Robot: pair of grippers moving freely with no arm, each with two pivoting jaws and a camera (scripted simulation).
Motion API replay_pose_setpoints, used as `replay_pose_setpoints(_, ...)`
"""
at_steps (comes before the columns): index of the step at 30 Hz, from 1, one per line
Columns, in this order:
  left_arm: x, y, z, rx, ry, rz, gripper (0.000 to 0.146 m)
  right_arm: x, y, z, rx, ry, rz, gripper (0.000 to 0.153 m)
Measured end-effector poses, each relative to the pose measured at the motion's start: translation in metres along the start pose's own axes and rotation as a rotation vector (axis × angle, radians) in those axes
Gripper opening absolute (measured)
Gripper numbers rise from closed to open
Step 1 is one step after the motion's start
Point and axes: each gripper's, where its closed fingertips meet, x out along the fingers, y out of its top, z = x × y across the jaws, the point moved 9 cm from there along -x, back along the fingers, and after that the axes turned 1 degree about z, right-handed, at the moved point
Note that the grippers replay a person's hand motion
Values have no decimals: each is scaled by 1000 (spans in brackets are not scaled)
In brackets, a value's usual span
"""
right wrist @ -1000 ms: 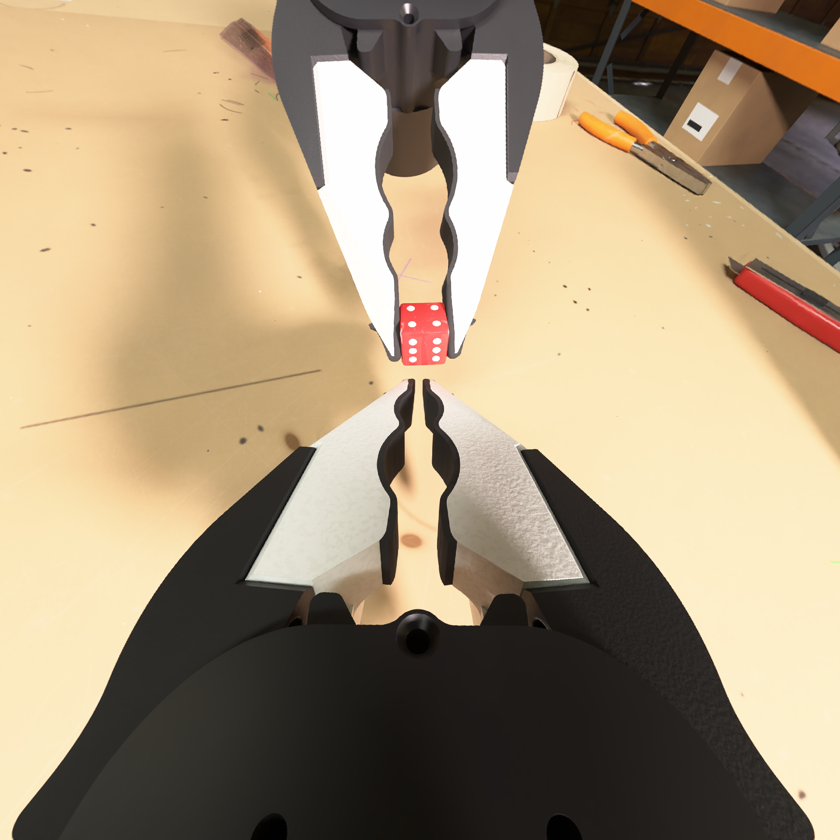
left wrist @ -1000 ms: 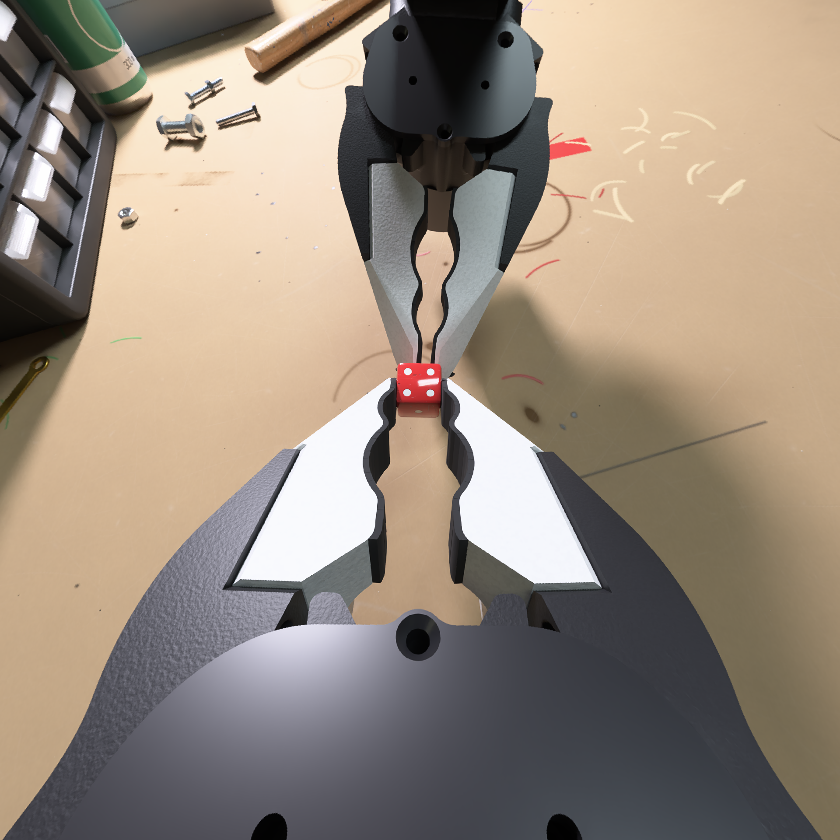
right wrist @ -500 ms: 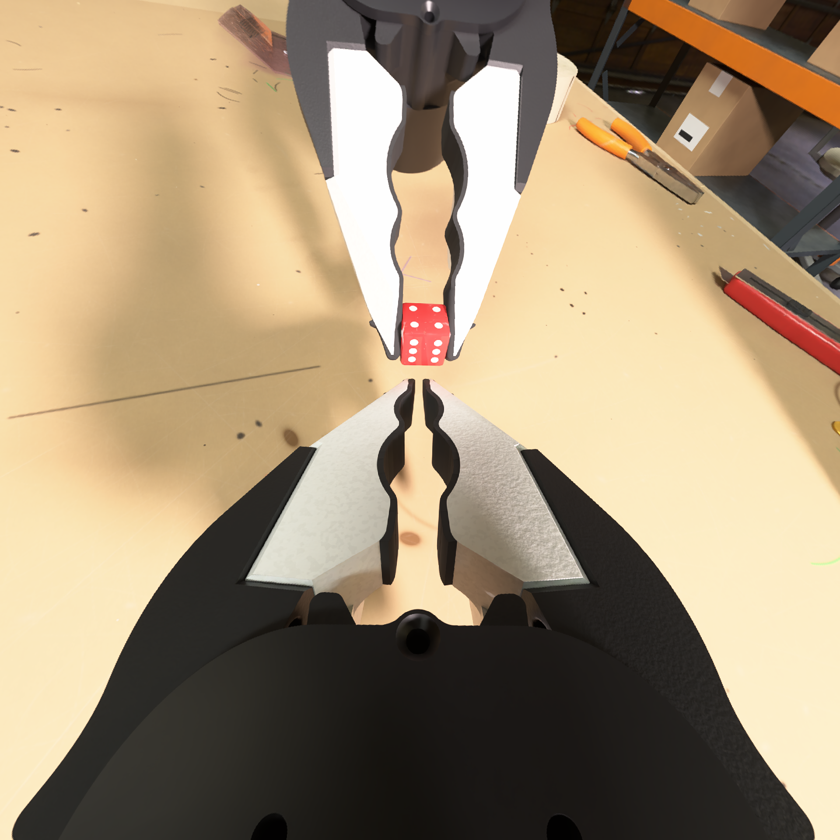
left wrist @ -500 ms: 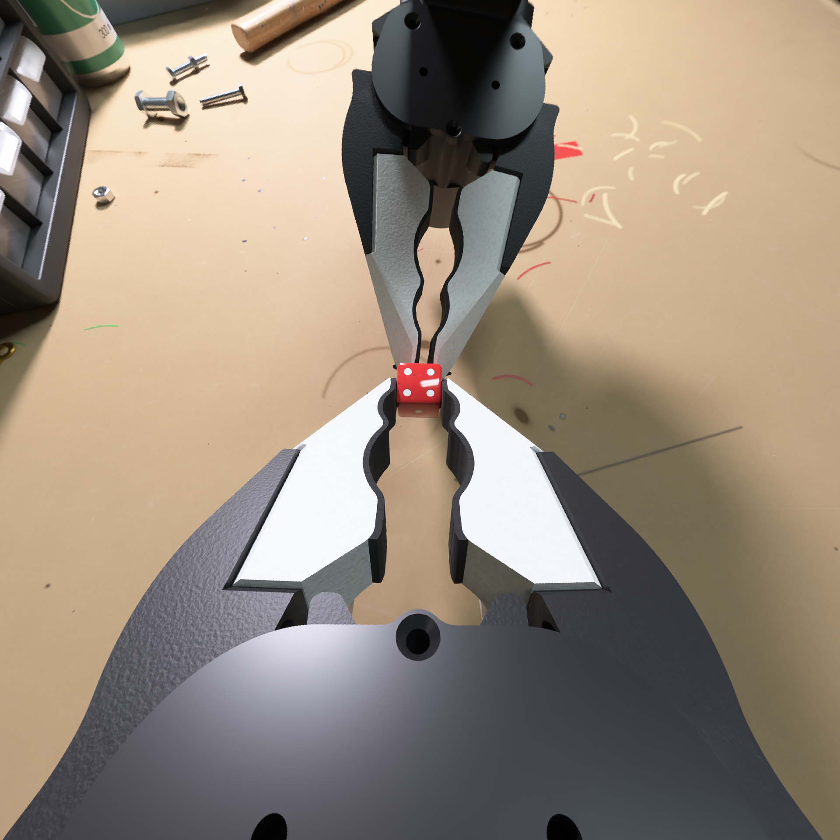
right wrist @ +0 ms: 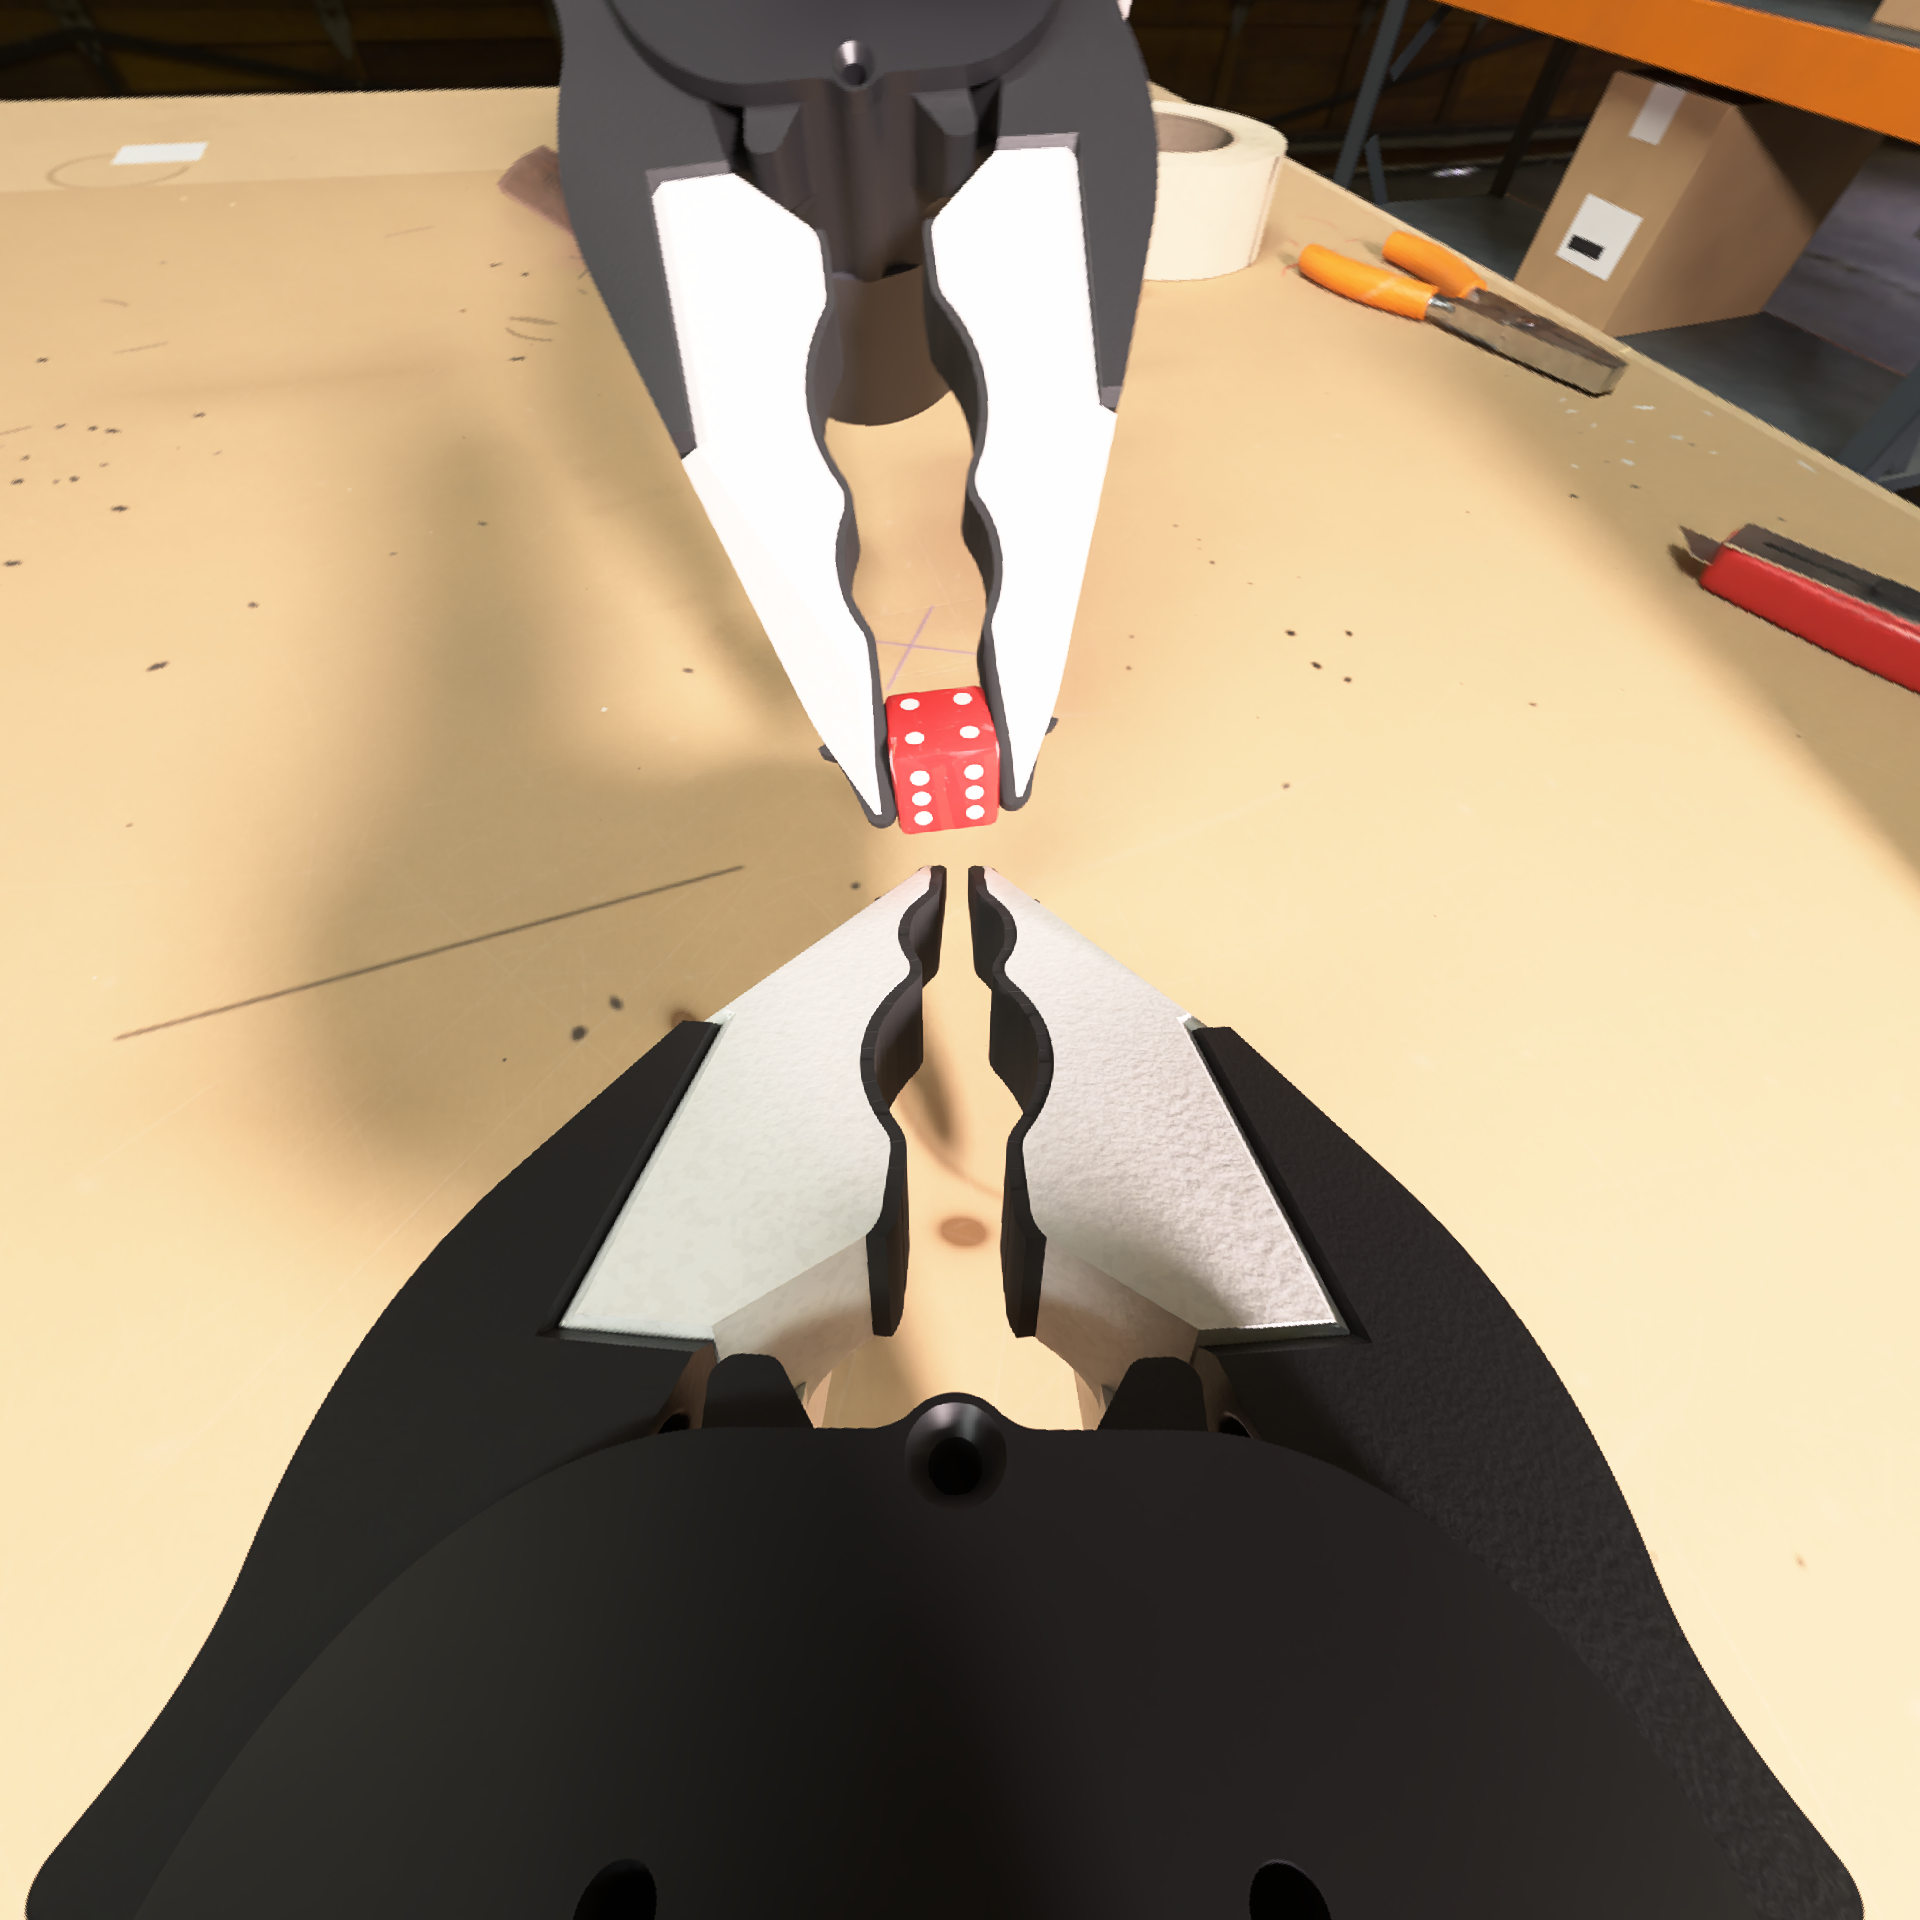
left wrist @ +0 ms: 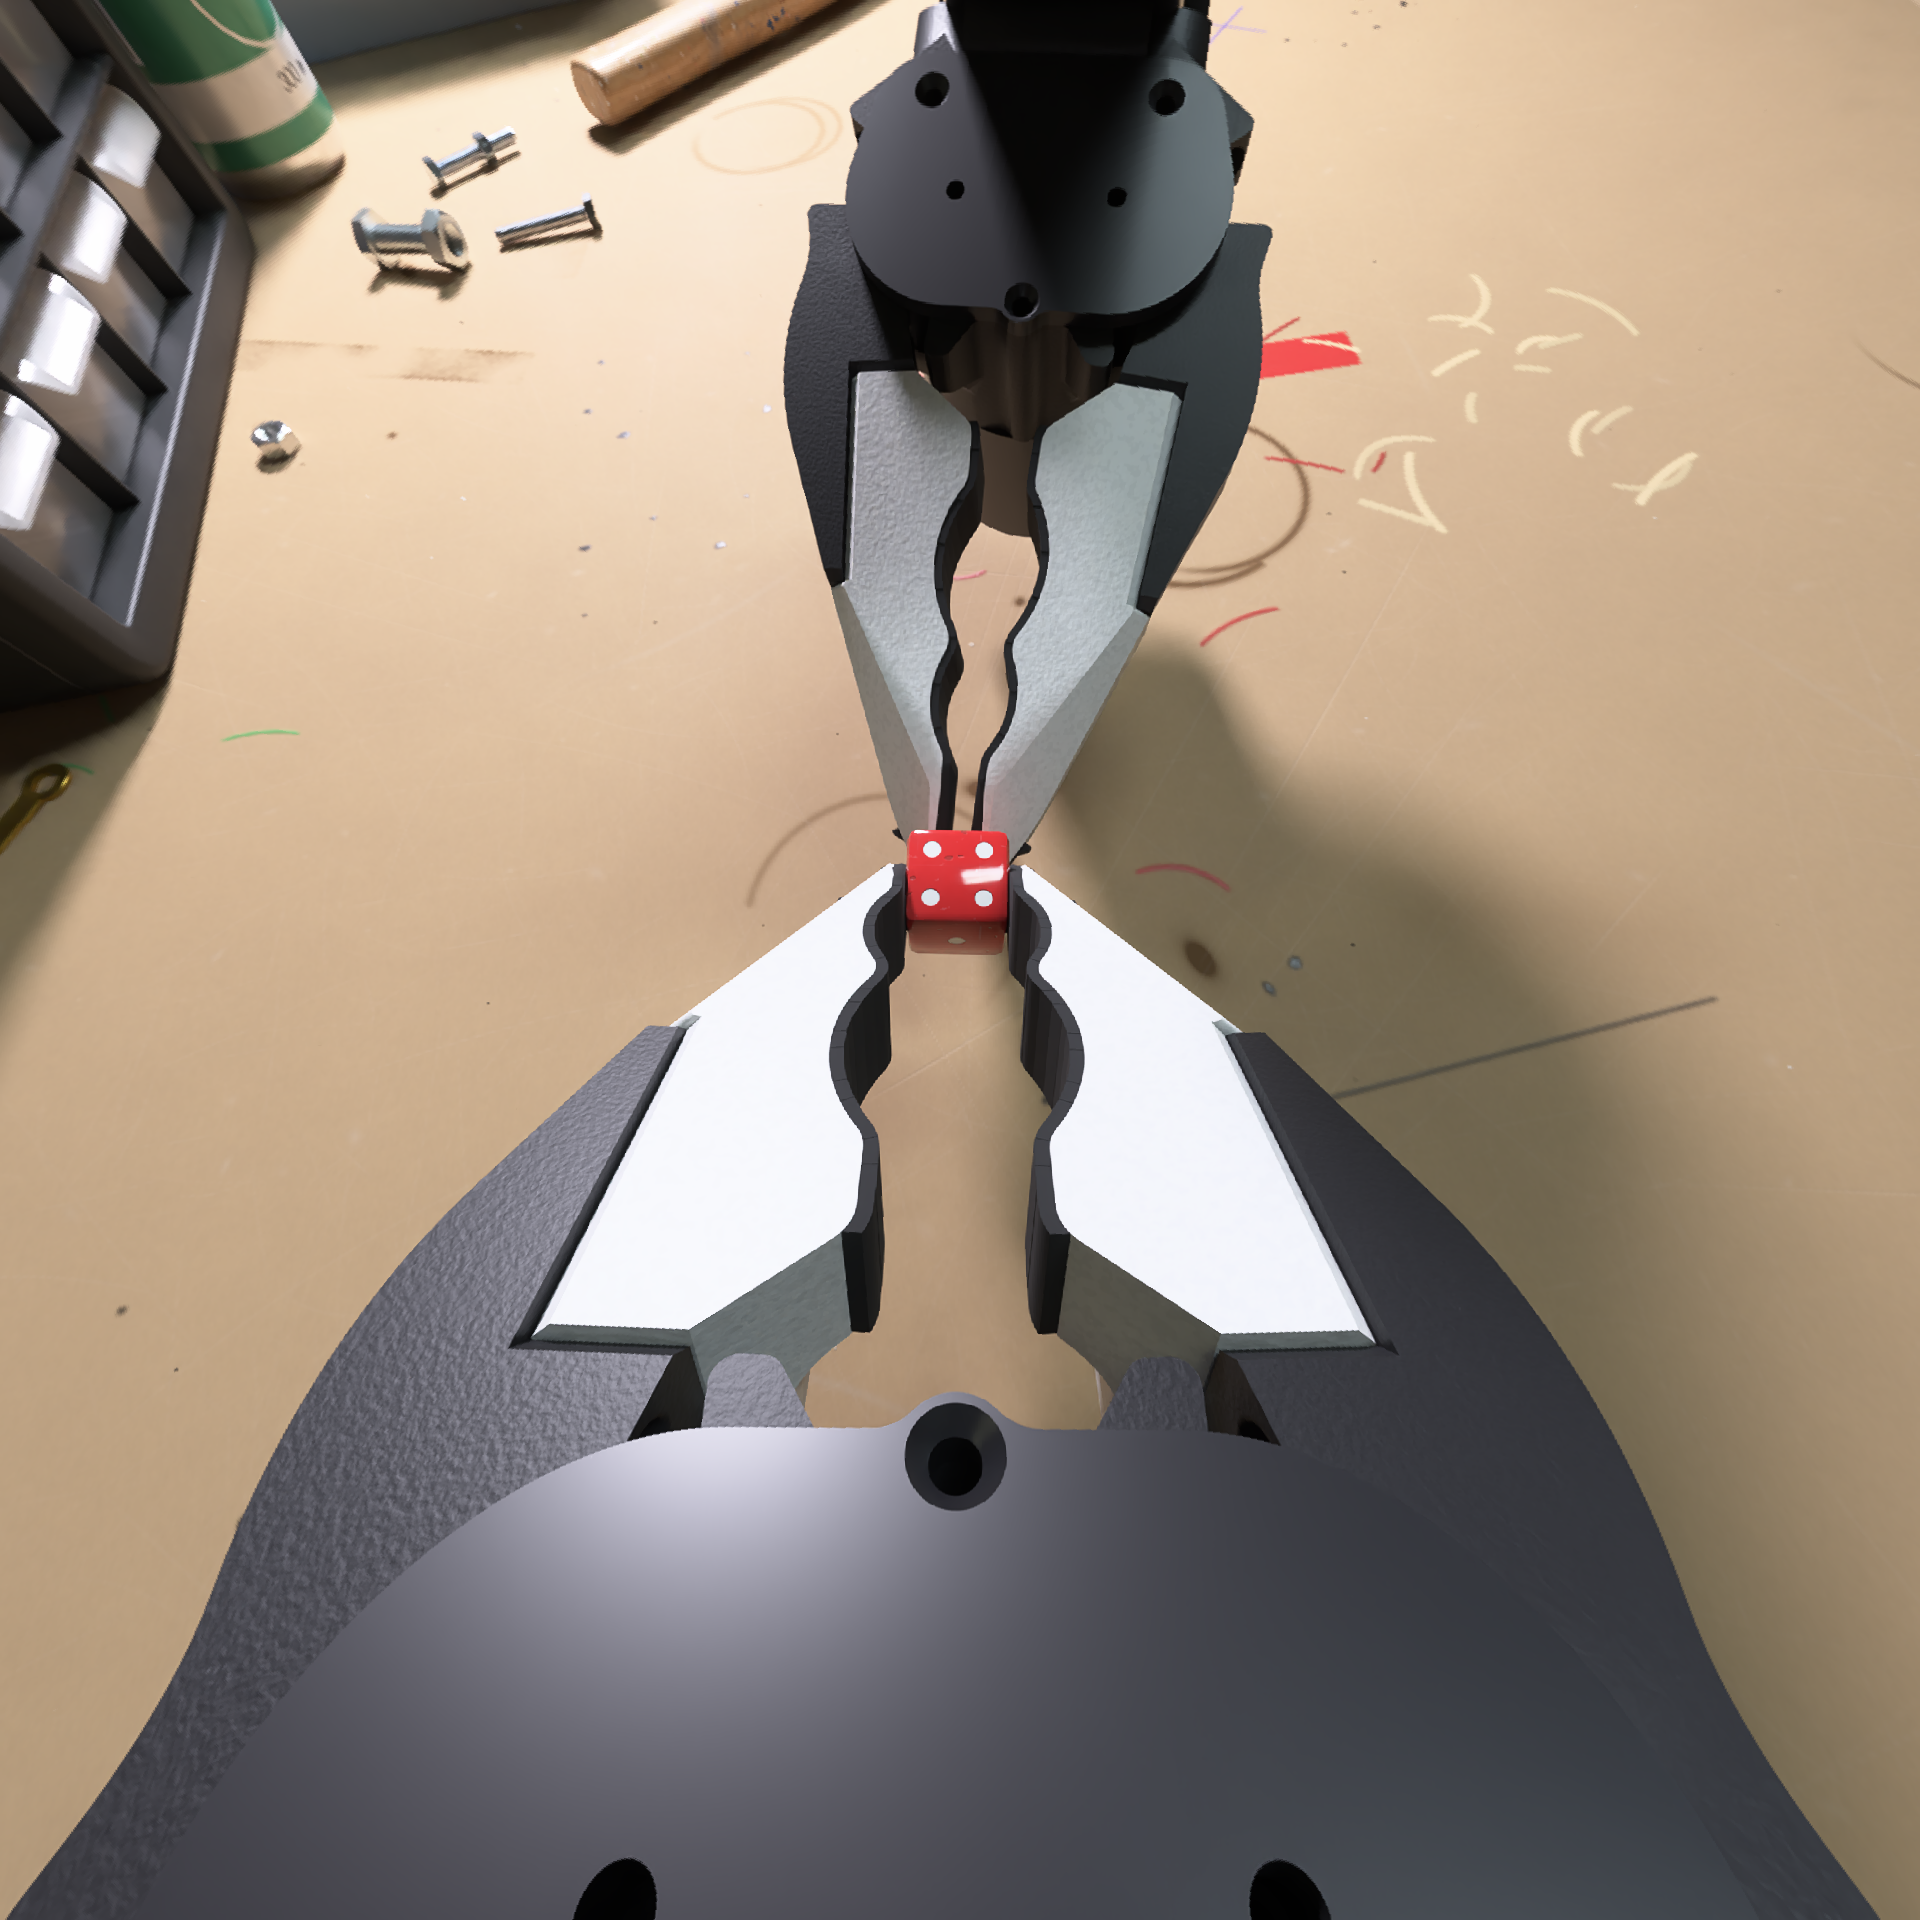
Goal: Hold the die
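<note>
Tan workbench top [left wrist: 520, 935], scuffed and scribbled with chalk and pen marks, fills both views, with orange shelving and a brown cardboard box [right wrist: 1662, 208] beyond its far edge in the right wrist view.

And right at the centre, the small red die with white pips [left wrist: 957, 878] is pinched between the very tips of the left gripper [left wrist: 957, 894]. Its 2 white-padded fingers are closed down to the width of the die, 1 tip pressed on each side face, the 4-pip face turned up toward the camera. From the right wrist view the same die [right wrist: 941, 758] sits clamped at the left gripper's [right wrist: 941, 790] tips, showing a 6-pip face.

Facing it head-on is the right gripper [right wrist: 957, 878], its fingers drawn almost together with only a thin slit between the tips, and nothing in them. Those tips sit just short of the die, a sliver of bench showing between. In the left wrist view the right gripper [left wrist: 961, 821] comes in just behind the die; whether it touches there I cannot tell.

Around the edges: loose silver bolts [left wrist: 416, 234], a wooden hammer handle [left wrist: 707, 57], a dark drawer organiser [left wrist: 114, 395], a roll of cream tape [right wrist: 1210, 192], orange-handled pliers [right wrist: 1455, 301] and a red utility knife [right wrist: 1818, 603].
</note>
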Motion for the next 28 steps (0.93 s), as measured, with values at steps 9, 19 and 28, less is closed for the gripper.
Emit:
replay_pose_setpoints(9,-3,-5,-1,-17,27,42,18,-1,-1,7,106,38,17,7)
replay_pose_setpoints(19,-3,-6,-1,-41,24,47,18,5,0,5,86,45,-20,4)
replay_pose_setpoints(28,-5,-6,0,-46,-13,24,18,9,5,-6,-4,-8,-70,3)
